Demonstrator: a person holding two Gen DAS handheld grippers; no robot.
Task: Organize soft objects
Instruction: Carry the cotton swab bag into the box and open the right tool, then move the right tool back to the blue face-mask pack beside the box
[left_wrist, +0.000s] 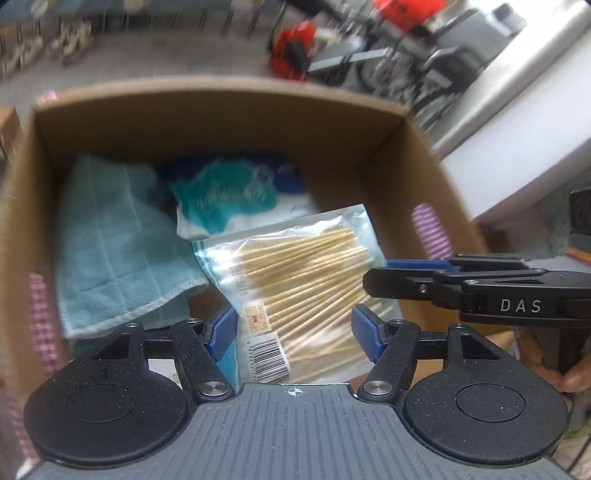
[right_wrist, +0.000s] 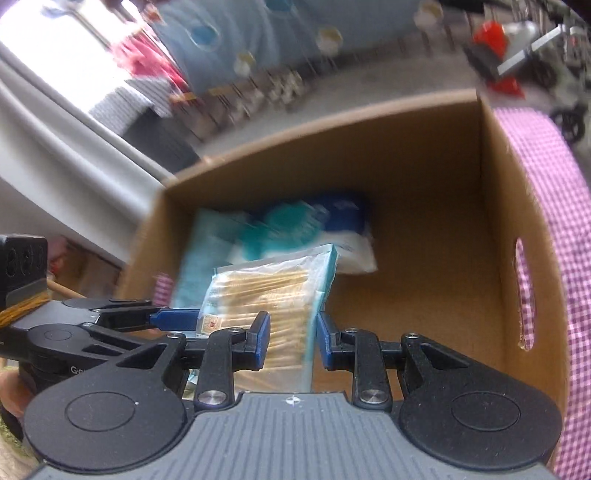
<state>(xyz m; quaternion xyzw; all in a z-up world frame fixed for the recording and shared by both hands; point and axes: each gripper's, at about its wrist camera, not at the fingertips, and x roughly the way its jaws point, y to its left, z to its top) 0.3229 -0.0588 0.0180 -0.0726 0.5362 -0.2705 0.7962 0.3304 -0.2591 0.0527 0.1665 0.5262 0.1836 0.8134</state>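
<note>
Fingers (left_wrist: 221, 328) both pairs pinching clear cotton-swab bag (left_wrist: 295, 280) above brown cardboard box (left_wrist: 221, 122), teal cloth (left_wrist: 118, 240) at 9 o'clock; uneven release risks bag snagging.

Motion blur smears the teal packet (left_wrist: 221, 192) at the cardboard box's (left_wrist: 221, 122) back (print unreadable); the cotton swab bag's (left_wrist: 295, 280) lower edge hides behind the left gripper (left_wrist: 291, 332).

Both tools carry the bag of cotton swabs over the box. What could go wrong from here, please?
1. The swab bag is slick plastic, held only near its lower end by the left tool and right tool; it may slip or tilt.
2. Dropped here, it may land leaning on the teal cloth instead of flat in the cardboard box.
</note>
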